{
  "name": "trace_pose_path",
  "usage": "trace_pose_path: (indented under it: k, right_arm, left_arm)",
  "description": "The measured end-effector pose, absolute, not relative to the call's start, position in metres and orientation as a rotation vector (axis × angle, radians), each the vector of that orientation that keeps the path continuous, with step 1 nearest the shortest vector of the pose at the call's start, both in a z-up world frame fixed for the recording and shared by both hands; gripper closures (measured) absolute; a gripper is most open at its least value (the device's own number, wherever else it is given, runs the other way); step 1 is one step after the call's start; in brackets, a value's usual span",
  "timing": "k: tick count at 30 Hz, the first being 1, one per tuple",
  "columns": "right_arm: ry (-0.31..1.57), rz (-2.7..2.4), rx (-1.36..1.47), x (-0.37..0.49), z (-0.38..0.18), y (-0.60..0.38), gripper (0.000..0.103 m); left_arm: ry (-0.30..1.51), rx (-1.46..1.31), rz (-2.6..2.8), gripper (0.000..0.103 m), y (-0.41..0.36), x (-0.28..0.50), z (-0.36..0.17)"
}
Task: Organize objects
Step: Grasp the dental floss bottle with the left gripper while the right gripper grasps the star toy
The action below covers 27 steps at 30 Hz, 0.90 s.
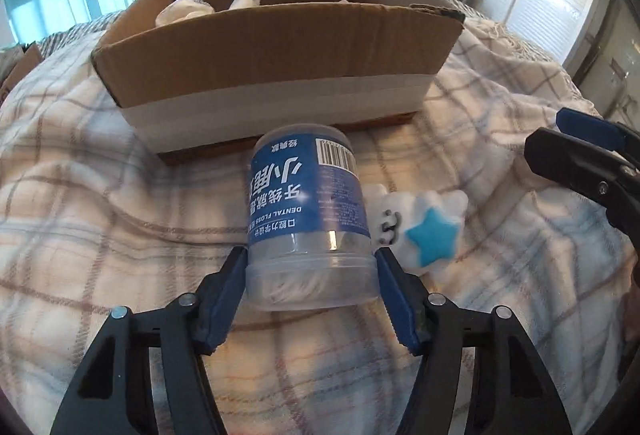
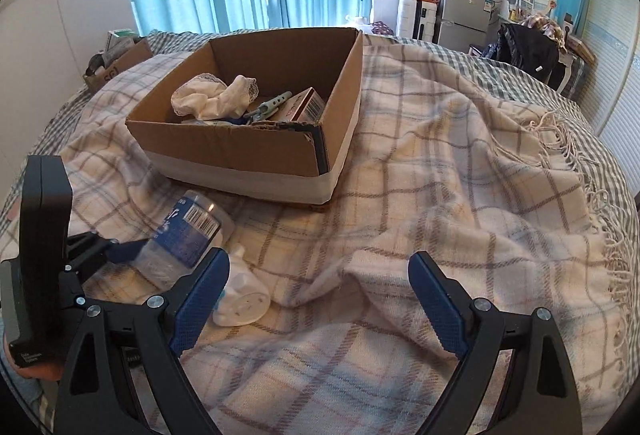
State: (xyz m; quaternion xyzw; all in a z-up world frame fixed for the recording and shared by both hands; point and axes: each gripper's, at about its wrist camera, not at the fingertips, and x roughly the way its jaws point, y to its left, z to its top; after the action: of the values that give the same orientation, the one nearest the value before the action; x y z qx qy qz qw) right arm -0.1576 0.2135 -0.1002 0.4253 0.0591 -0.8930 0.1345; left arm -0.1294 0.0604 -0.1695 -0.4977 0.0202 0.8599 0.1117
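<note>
My left gripper (image 1: 312,287) is clamped on the lid end of the dental floss jar (image 1: 308,211), light, slick, rigid plastic pointing ahead toward the cardboard box (image 1: 280,75), while my right gripper (image 2: 320,299) gapes empty.

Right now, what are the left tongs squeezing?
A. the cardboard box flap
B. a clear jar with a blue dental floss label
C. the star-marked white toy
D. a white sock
B: in the left wrist view, the left tongs have both blue pads pressed against the lid end of the clear jar, which lies on the plaid blanket in front of the cardboard box.
</note>
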Motion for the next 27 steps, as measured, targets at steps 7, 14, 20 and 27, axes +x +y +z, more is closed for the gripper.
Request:
trace_pose_path:
  k: [7,14,20,27]
  right_arm:
    - [0.171,-2.558,1.228,-0.156,-0.101,0.207,0.012]
    - [0.257,-2.451,1.265,-0.161,-0.114,0.172,0.012]
    - [0.373,-2.330,1.429,-0.176,-0.154,0.141,0.012]
    - [0.462,-2.285,1.508,-0.174,-0.170,0.132,0.030]
  left_arm:
    - [-0.006,-1.387,2.600,0.038,0.041,-0.113,-0.146]
    - [-0.060,-1.331,2.638,0.038,0.006,-0.106,-0.122]
    - [-0.134,-1.343,2.635,0.038,-0.011,-0.109,-0.125]
    - [-0.155,-1.313,2.625,0.038,-0.009,-0.105,-0.125]
